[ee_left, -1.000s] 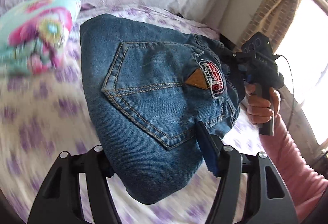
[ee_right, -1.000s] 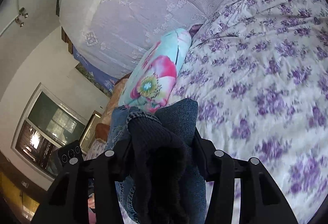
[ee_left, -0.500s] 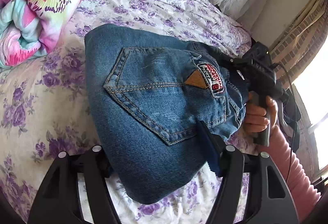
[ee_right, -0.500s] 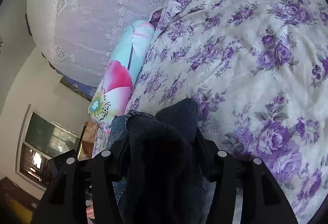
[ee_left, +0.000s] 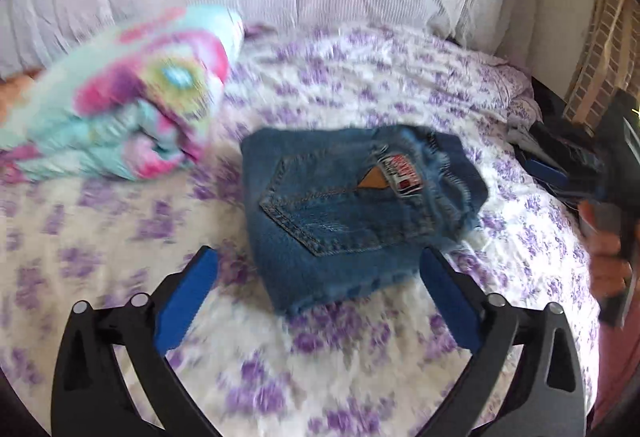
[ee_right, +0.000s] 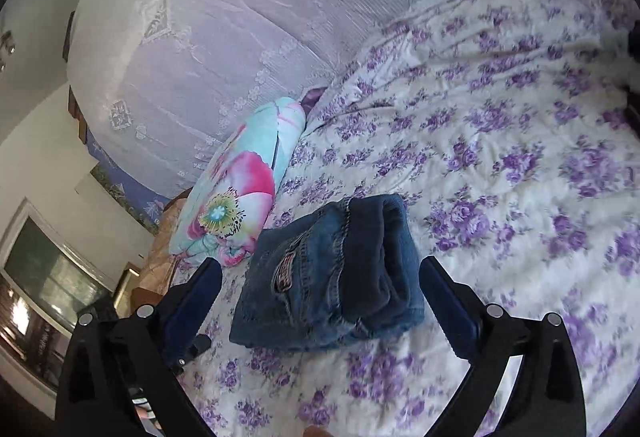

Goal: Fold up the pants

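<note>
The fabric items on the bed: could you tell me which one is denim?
The folded jeans, lying flat with a back pocket up; the bundle beside them is a bright floral print.

Both wrist views near, sharing jeans

Black gripper frames with silver screws carry blue-padded fingers.

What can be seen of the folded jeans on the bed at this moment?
The jeans are blue denim, folded into a thick, compact bundle lying flat on the purple-flowered bedspread. A back pocket with tan stitching, a tan triangular patch and a red-and-white label faces up. From the right wrist view the stacked fold layers show at one end. A floral pillow lies close beside them. Both the left gripper and right gripper stand open, apart from the denim.
</note>
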`<state>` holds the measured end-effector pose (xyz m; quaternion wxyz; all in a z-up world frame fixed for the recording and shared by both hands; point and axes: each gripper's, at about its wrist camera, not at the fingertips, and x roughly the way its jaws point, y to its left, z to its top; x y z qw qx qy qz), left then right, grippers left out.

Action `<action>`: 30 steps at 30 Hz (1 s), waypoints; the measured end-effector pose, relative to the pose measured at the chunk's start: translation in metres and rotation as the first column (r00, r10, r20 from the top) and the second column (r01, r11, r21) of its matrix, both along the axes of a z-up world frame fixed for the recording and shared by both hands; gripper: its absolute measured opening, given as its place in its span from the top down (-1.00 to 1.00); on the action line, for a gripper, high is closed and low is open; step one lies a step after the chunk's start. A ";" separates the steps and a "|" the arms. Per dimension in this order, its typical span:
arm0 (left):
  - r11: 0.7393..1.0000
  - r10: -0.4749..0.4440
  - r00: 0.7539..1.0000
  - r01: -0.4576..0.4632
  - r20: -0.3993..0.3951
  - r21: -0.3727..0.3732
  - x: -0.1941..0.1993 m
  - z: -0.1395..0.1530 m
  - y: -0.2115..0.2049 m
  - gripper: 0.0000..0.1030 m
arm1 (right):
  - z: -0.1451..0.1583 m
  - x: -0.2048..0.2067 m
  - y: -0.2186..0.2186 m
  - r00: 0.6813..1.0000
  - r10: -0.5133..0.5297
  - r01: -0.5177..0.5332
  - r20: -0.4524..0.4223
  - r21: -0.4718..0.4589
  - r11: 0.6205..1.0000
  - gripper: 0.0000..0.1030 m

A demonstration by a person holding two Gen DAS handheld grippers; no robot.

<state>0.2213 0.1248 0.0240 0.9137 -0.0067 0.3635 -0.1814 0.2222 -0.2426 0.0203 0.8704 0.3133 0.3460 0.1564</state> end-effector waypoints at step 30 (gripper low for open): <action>0.993 0.091 0.991 -0.098 0.095 0.070 -0.094 -0.020 -0.011 -0.91 | -0.032 -0.124 0.127 0.989 -0.066 0.131 0.129 -0.597 0.792 -0.93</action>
